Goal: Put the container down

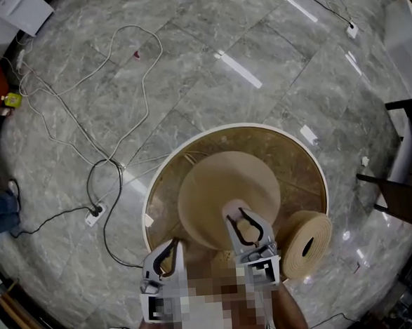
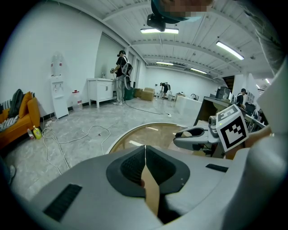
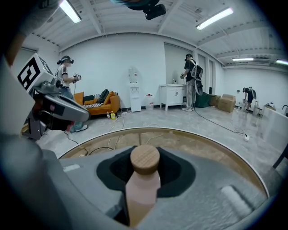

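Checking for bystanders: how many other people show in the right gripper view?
3. One person stands left, by the orange sofa; a second person at the white cabinet; a third person far right. More may be hidden.

The far and left parts of the round table are bare, so a gripper can pass there freely. A broad beige round form fills the middle, and I cannot tell if it rises above the top or sits under it. At the near right rim a beige roll rests just beside the right gripper, and the left gripper hangs near on the other side, so the room here is narrow. On the floor at the left, loose cables and a power strip lie in the way, and dark furniture stands near the table's right.
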`<action>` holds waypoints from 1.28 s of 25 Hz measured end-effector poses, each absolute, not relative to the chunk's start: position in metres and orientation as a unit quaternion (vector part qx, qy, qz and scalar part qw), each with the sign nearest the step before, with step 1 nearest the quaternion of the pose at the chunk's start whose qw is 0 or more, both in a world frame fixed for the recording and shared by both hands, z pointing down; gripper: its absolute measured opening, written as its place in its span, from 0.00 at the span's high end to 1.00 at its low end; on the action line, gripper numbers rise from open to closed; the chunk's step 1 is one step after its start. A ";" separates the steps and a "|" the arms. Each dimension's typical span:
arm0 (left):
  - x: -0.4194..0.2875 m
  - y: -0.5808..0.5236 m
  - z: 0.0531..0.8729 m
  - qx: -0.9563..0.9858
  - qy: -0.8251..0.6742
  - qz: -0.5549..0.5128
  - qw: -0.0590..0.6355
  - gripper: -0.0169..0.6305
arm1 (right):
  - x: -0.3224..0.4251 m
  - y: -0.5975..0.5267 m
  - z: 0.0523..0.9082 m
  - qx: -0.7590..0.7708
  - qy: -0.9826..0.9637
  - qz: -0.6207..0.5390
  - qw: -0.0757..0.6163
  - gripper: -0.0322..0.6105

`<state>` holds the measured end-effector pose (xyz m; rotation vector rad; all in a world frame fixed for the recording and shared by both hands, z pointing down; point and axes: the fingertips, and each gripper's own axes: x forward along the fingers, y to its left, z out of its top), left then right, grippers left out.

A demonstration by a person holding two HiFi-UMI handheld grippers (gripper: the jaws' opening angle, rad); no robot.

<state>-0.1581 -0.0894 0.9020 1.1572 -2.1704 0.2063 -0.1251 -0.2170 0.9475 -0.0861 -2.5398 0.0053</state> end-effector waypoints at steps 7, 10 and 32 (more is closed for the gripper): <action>-0.154 -0.081 0.892 0.444 -0.829 0.080 0.330 0.94 | -0.126 -0.209 0.931 -0.047 -0.958 0.024 0.283 0.54; -0.154 -0.080 0.880 0.449 -0.829 0.083 0.324 0.94 | -0.125 -0.207 0.920 -0.048 -0.958 0.022 0.281 0.53; -0.162 -0.119 0.647 0.516 -0.825 0.091 0.213 0.94 | -0.112 -0.242 0.677 0.026 -0.977 0.024 0.210 0.61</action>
